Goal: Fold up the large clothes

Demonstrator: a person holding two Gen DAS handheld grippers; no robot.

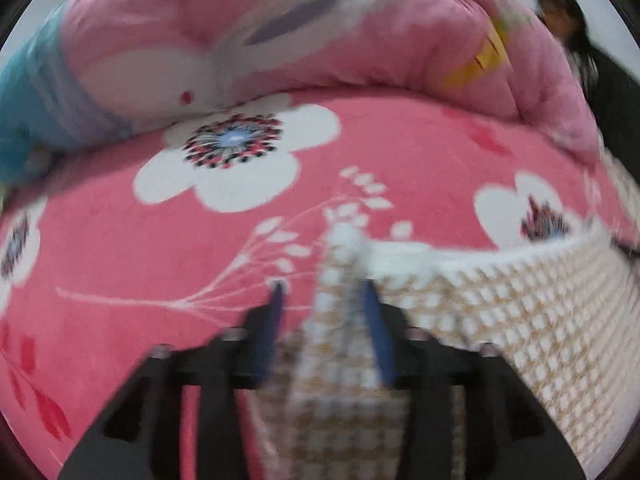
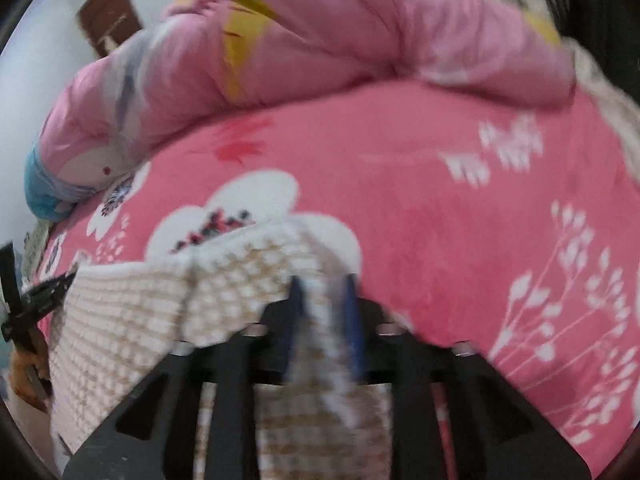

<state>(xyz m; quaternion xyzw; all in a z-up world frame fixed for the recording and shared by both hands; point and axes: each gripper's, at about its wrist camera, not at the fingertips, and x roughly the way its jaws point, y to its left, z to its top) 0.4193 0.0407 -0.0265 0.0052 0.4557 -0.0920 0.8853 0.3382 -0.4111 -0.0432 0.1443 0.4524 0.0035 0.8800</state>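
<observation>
Both the left tool [image 1: 322, 294] and right tool [image 2: 323, 286] are spread, so the checked cloth [image 1: 500, 312] may slip and bunch up on the bed [image 1: 400, 152].

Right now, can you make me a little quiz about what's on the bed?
1. True or false: the bedspread is plain blue.
2. What lies between the left gripper fingers? A) checked garment B) a book
3. The rolled quilt at the back is mostly what colour?

Key: 1 false, it is pink with white flowers; 2 A, also between the right gripper fingers; 3 pink.
</observation>
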